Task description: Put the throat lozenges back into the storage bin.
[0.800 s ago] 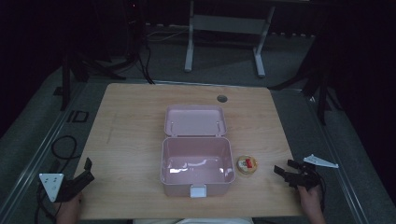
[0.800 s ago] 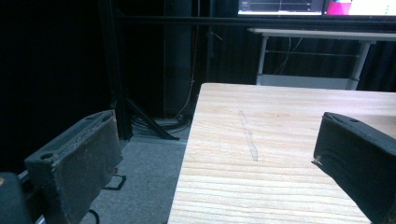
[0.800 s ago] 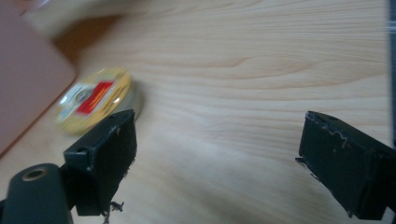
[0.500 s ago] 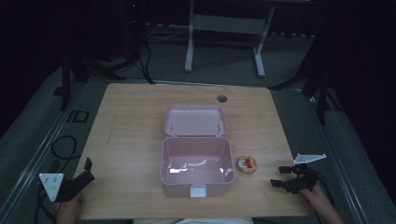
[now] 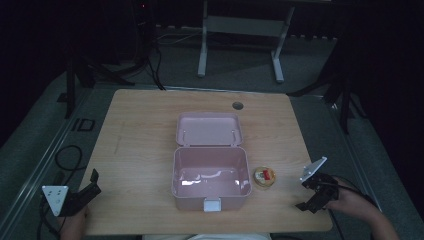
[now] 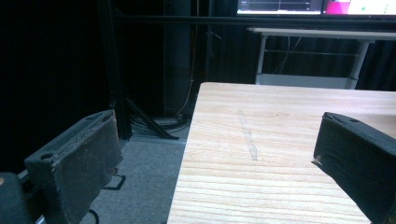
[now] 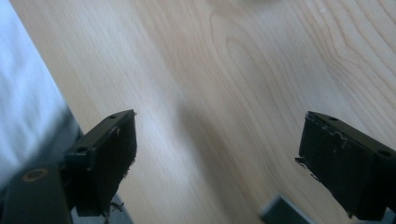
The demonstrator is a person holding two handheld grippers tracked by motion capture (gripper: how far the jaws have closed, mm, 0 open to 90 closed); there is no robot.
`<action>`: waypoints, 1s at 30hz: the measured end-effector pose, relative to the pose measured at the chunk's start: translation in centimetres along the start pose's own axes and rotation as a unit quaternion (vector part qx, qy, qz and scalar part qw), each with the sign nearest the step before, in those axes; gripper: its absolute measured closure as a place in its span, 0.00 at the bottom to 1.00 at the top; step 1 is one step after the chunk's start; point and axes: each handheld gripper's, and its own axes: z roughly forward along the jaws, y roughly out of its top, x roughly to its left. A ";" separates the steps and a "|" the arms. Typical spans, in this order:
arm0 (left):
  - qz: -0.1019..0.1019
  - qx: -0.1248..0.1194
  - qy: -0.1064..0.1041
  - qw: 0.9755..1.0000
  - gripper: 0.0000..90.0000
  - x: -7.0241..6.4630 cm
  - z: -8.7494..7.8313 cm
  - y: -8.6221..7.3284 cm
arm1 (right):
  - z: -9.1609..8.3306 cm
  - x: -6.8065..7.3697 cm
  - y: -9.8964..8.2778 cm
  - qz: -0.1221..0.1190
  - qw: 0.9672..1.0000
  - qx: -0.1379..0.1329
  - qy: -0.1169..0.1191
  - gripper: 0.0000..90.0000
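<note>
Plainly, no readable writing shows on anything here. A pale pink box [image 5: 210,176] sits near the middle of the counter [image 5: 140,145], toward its near edge, its lid [image 5: 209,129] laid open flat behind it and a small white latch at its front. Just right of it lies a small round yellow container [image 5: 264,176] with something red inside. The left claw [image 5: 88,187] rests at the near left corner, jaws wide and empty; the right claw [image 5: 305,196] hovers by the near right corner, likewise wide, holding nothing.

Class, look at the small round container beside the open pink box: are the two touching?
Apart. The high view shows a strip of bare table between the small round container and the right wall of the pink box.
</note>
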 end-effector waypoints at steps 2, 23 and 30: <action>0.000 0.001 -0.001 1.000 0.01 0.0 0.0 0.0 | -0.3 0.3 0.8 -0.013 0.999 0.037 -0.015 0.12; 0.000 0.000 -0.006 1.000 0.01 0.0 0.0 0.0 | -5.3 1.8 12.3 -0.153 0.973 0.165 -0.041 0.15; 0.000 0.000 -0.010 1.000 0.01 0.0 0.0 0.0 | -7.9 1.1 15.5 -0.166 0.971 0.159 -0.063 0.15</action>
